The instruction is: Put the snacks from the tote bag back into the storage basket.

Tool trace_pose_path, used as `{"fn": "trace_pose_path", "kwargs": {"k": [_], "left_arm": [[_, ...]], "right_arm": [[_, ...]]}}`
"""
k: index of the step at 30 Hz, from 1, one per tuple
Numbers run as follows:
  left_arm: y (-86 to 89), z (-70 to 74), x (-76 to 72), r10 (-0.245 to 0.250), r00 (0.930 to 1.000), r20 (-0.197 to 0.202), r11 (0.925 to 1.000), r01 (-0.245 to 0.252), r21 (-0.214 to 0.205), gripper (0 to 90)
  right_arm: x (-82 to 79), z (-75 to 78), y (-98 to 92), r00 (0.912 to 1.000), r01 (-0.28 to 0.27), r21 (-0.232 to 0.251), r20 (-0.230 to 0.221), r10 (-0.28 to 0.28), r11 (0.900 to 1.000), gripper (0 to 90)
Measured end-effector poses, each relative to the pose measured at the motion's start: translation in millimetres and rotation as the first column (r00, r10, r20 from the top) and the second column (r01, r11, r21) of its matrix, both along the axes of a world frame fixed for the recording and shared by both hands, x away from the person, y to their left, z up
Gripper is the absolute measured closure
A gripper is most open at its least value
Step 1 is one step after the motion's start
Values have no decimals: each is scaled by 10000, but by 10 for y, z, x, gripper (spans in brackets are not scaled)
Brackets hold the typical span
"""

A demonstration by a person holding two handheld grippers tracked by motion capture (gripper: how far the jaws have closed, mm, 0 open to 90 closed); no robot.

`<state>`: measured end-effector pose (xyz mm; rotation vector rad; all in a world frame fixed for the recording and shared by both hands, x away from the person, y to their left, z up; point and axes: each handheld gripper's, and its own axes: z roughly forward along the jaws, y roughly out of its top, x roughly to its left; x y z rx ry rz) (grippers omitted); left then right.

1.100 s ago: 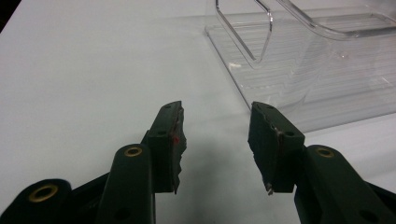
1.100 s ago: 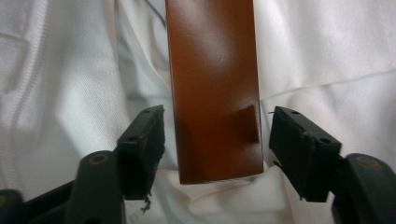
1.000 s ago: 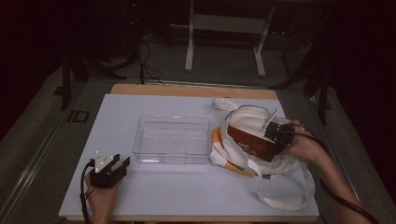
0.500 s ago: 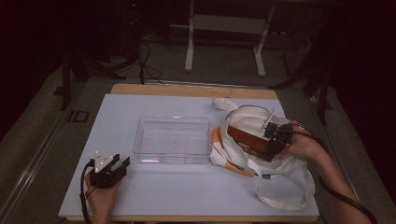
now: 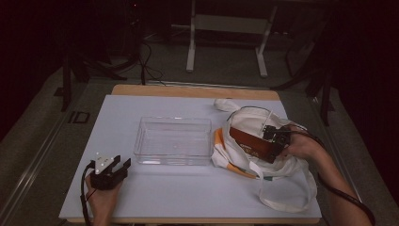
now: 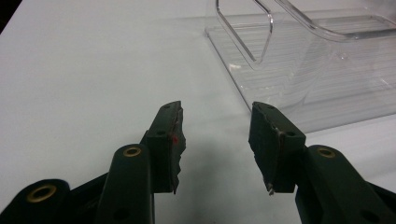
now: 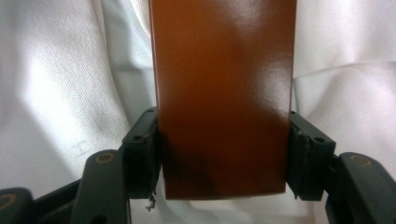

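Jaws of the right gripper (image 7: 224,158) have just been closing onto the brown box (image 7: 224,93); left gripper (image 6: 217,140) gapes empty

Glossy brown box (image 7: 223,93) lying tilted on white cloth bag (image 5: 263,136), right of clear tray.

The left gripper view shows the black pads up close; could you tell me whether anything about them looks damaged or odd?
Yes. The pads of the left tool look worn: their inner faces are ragged and chipped, with frayed bits hanging at the lower edges and a small red speck on the left one. They stand open over the bare white table, beside the clear tray.
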<state>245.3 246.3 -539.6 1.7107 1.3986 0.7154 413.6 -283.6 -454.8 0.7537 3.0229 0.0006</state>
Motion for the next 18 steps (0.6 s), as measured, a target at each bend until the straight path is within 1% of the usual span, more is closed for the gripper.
{"fn": "trace_pose_path", "kwargs": {"k": [9, 15, 18], "left_arm": [[1, 1, -2, 9, 10000, 7, 10000, -9, -10, 552], [3, 0, -2, 1, 10000, 9, 10000, -1, -19, 552], [4, 1, -2, 4, 10000, 17, 10000, -4, -17, 551]], "right_arm": [[32, -52, 15, 9996, 34, -174, -286, -39, 9998, 387], [47, -102, 26, 9993, -24, -306, -372, 13, 9995, 387], [52, -124, 25, 9989, 58, -326, -470, -73, 9995, 390]]}}
